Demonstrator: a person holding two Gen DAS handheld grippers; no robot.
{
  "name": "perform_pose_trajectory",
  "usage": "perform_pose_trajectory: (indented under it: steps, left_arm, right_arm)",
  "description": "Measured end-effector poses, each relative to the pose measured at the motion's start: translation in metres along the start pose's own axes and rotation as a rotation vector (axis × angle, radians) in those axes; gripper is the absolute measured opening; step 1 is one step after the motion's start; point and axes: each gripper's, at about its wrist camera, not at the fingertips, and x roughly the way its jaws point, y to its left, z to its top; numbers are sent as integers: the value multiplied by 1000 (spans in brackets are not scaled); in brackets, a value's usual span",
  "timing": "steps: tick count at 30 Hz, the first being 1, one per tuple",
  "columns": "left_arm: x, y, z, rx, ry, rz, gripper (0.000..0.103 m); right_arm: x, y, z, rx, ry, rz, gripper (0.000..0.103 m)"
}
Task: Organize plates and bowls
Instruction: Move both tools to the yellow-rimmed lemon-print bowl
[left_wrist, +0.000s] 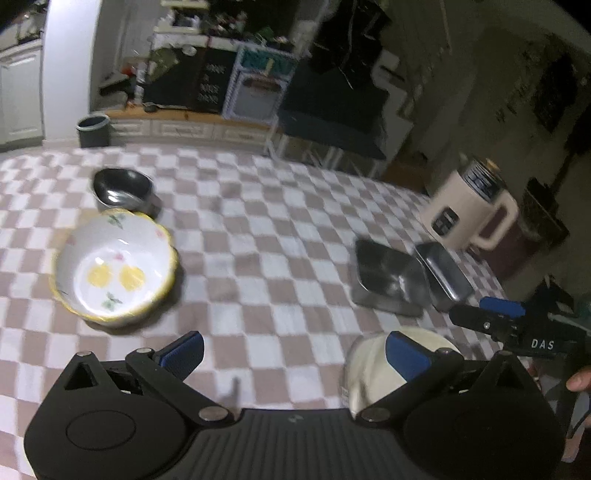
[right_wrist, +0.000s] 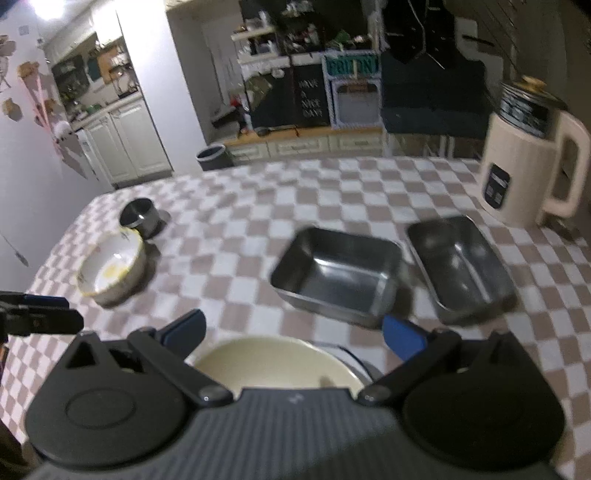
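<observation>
A white bowl with yellow rim and lemon print (left_wrist: 114, 267) sits on the checkered table (left_wrist: 277, 229), left of my left gripper (left_wrist: 295, 350), which is open and empty. A round steel bowl (left_wrist: 123, 188) stands just behind it. Two rectangular steel trays (right_wrist: 338, 275) (right_wrist: 460, 266) sit side by side ahead of my right gripper (right_wrist: 291, 332), which is open and empty above a cream bowl (right_wrist: 277, 363). The cream bowl also shows in the left wrist view (left_wrist: 369, 369), by the left gripper's right finger. The lemon bowl (right_wrist: 112, 267) and steel bowl (right_wrist: 140, 216) lie far left.
A cream electric kettle (right_wrist: 532, 151) stands at the table's far right corner. The right gripper (left_wrist: 491, 317) shows at the right edge of the left wrist view; the left gripper's finger (right_wrist: 37, 314) shows at left in the right wrist view. Kitchen cabinets lie beyond.
</observation>
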Motion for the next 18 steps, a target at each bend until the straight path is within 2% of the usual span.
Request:
perform_pose_trajectory:
  steps: [6,10,13,15,18]
  left_arm:
    - [-16,34,14,-32,-55,92,103]
    - [-24,62,20,-79,-84,173,103]
    - [-27,85,25,-119,-103,231,103]
    - [-28,102,29,-151,-115,251,102]
    - [-26,125,33,-206,-123,265,97]
  right_arm:
    - [18,31,20,6,-47,66,103]
    - [32,55,33,-8,-69,79,103]
    - [46,70,42,-4,-53,103,102]
    - [58,79,47,17,-23,144,96]
    - [79,92,53,43,23,188,79]
